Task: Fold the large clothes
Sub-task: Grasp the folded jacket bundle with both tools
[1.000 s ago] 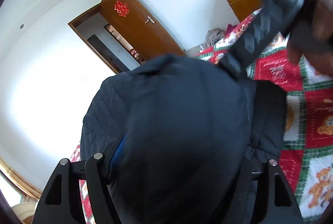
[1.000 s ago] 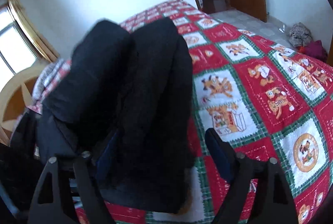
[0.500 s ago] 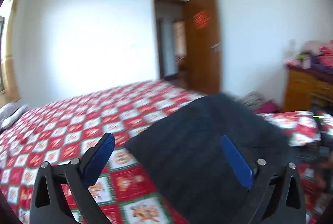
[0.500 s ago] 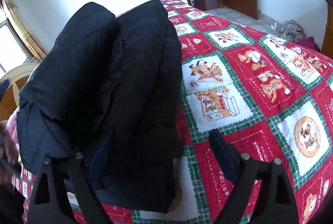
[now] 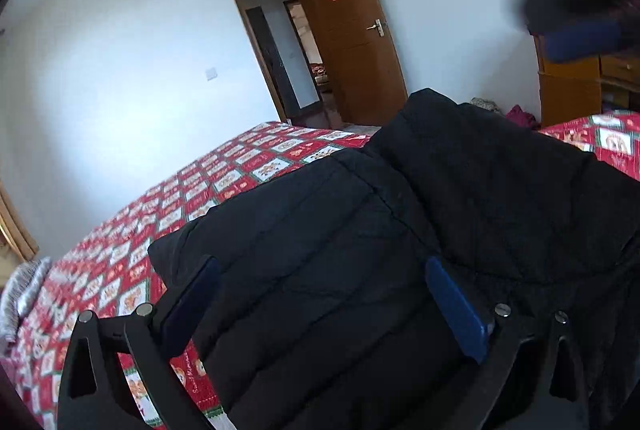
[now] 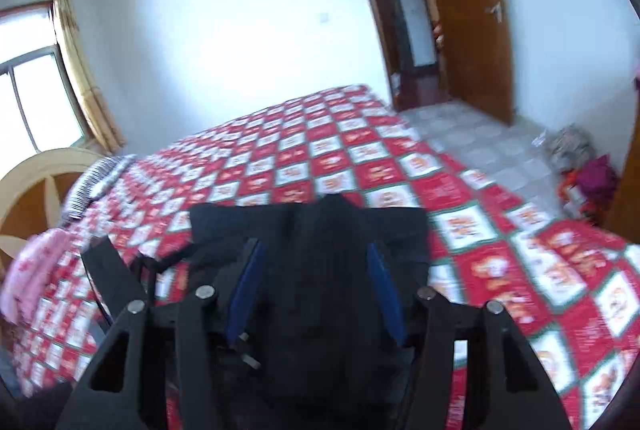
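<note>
Left wrist view, jacket: a dark quilted jacket (image 5: 400,250) lies bundled on the bed (image 5: 248,166), at the near end of the red patterned cover, with the open wooden door (image 5: 352,30) beyond it.
Left wrist view, jaws: the left gripper (image 5: 320,294) has its jaws spread wide. The blue pads stand on either side of a ridge of the jacket and do not press on it.
Left wrist view, other gripper: a dark blurred shape with a blue pad at the top right, above the jacket, is probably the right gripper (image 5: 576,18).
Right wrist view, jacket: the jacket (image 6: 316,230) shows as a compact dark block on the bed (image 6: 520,270), near the pink cloth (image 6: 36,270) at the headboard side.
Right wrist view, jaws: the right gripper (image 6: 316,298) is about half open and its jaws are closing. Dark fabric sits between the pads, but blur hides whether they touch it yet.
Right wrist view, room: the door (image 6: 468,10) stands open past the far corner of the bed, and a small heap of things lies on the floor beside it.
Progress, done: the jacket looks already doubled over into a thick stack.
Progress, left: I judge that squaring the stack remains; whether another fold is needed I cannot tell.
</note>
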`<action>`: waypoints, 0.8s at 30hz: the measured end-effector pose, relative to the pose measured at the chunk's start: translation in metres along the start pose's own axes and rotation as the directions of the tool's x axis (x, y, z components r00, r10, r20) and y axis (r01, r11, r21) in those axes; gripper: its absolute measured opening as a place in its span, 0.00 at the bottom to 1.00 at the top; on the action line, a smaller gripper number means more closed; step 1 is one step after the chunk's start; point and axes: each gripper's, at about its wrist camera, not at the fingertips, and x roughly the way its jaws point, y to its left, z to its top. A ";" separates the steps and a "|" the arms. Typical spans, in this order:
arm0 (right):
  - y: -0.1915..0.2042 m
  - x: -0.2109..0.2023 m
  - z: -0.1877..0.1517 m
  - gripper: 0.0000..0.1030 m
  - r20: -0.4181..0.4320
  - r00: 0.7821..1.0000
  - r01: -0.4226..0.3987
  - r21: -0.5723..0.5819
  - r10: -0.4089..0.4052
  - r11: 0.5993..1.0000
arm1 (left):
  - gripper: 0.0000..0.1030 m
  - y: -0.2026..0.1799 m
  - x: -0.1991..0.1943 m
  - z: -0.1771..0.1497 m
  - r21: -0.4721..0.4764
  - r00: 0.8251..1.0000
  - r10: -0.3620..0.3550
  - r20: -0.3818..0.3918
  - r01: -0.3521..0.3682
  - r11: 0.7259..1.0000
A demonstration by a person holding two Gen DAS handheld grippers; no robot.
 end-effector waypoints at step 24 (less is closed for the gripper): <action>-0.051 0.104 -0.054 0.31 -0.062 0.998 0.007 0.119 0.000 0.993 | 0.99 0.039 0.035 -0.017 -0.354 0.986 -0.084 -0.143 0.029 0.935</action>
